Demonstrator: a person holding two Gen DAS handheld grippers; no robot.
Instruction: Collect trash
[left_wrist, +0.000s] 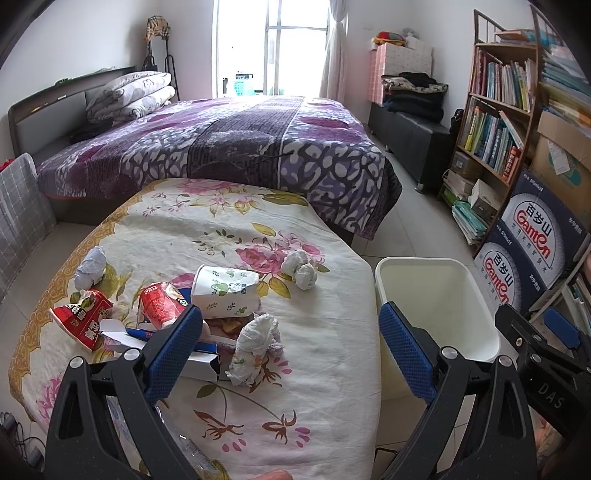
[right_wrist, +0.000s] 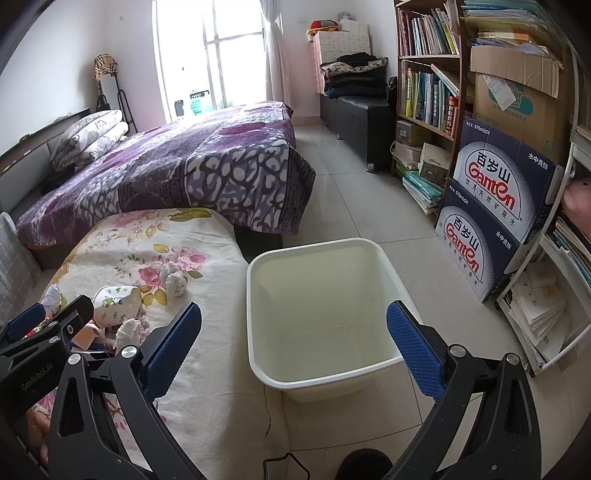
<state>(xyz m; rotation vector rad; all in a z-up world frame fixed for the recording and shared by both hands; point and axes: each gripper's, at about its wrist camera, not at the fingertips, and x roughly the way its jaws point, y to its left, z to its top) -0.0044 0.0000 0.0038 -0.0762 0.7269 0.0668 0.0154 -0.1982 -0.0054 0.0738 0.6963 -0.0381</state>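
A bedroom with a purple-patterned bed (left_wrist: 221, 147) and a bookshelf (left_wrist: 495, 110) holds a low table under a floral cloth (left_wrist: 295, 369), with a white bin (right_wrist: 321, 310) on the tile floor just beside the table's right edge. The bin shows only its bare pale bottom and walls.

The left gripper (left_wrist: 288, 347) hovers over the table's near edge, its blue-padded jaws spread wide with nothing between them. Just beyond its left finger lies a crumpled white tissue (left_wrist: 255, 343), touching a flattened blue-and-white carton (left_wrist: 192, 350). Farther out sit a white paper cup with green leaves (left_wrist: 225, 291) on its side, two crushed red cups (left_wrist: 122, 314), a pair of paper balls (left_wrist: 301, 269) toward the far right edge, and one paper wad (left_wrist: 90, 266) at the left edge.

The right gripper (right_wrist: 295, 339) hangs above the bin's near rim, jaws likewise wide apart and empty. Stacked Ganten water boxes (right_wrist: 491, 206) stand beyond the bin.
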